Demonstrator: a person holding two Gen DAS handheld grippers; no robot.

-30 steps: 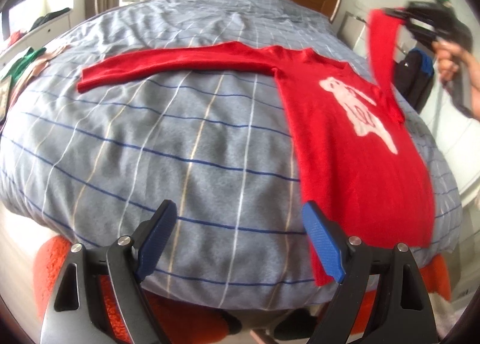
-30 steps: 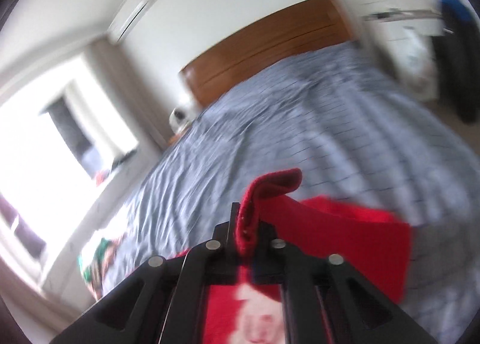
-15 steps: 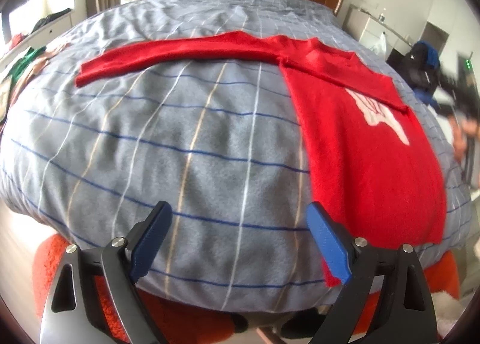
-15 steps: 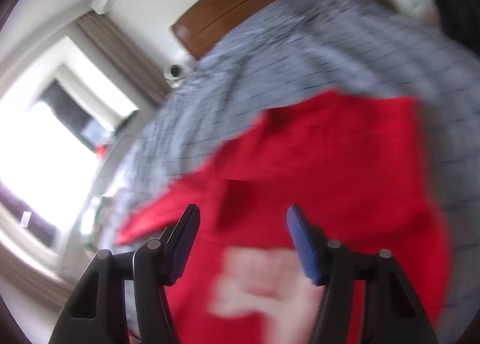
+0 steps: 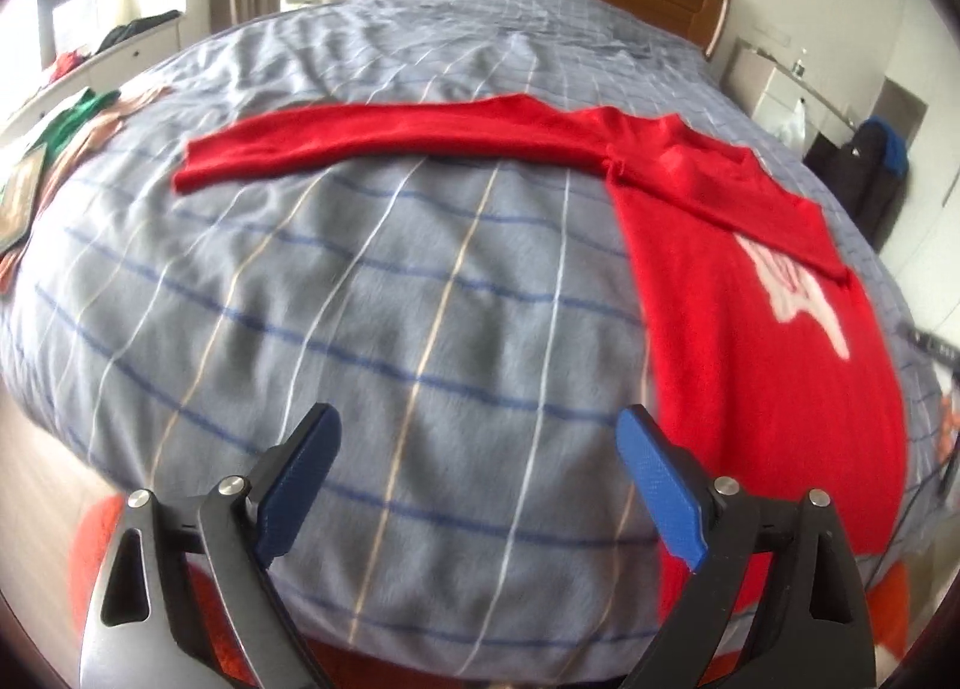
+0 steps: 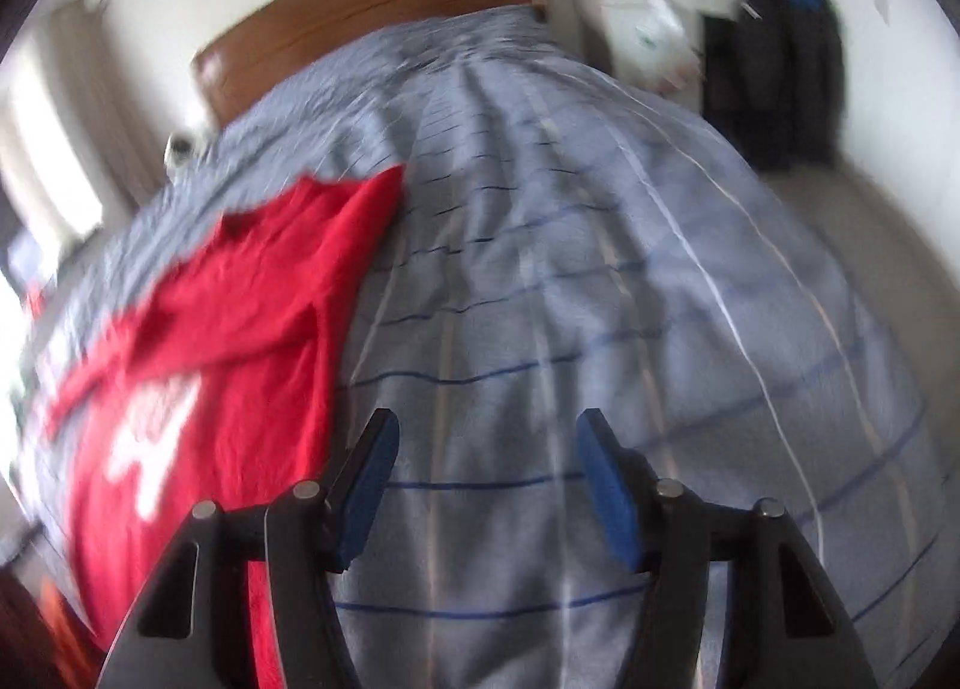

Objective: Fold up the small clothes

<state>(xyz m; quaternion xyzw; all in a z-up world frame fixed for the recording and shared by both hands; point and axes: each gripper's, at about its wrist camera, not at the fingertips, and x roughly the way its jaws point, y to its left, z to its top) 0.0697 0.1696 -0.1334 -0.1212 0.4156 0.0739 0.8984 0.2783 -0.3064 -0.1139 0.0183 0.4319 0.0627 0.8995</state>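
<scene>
- The red sweater (image 5: 750, 341) lies flat on the grey checked bedspread (image 5: 390, 329), its body running down the right side of the bed toward the foot, as the left wrist view shows it.
- One sleeve is already folded in: it lies slantwise across the chest (image 5: 720, 185), covering the top of the white picture (image 5: 798, 293) on the front. In my judgement that is the first fold done.
- The other sleeve (image 5: 372, 140) is stretched straight out to the left across the bedspread, well apart from the body. It is not yet folded.
- The hem end of the sweater hangs near the foot edge of the bed and has not been brought up toward the collar.
- The left gripper (image 5: 480, 485) hovers over bare bedspread at the foot of the bed, jaws wide apart, nothing between them; the sweater's edge is just beside its right finger.
- The right gripper (image 6: 486, 485) has its jaws parted and empty too; they have just been opening. It is above plain bedspread, with the sweater (image 6: 228, 365) off to its left. That view is blurred, so fine detail is lost.
- What is left, as I read it: bring the long sleeve over the chest, then fold the body, probably in half or in thirds.
- A small pile of other clothes (image 5: 78, 119) at the left edge of the bed looks still unfolded.
</scene>
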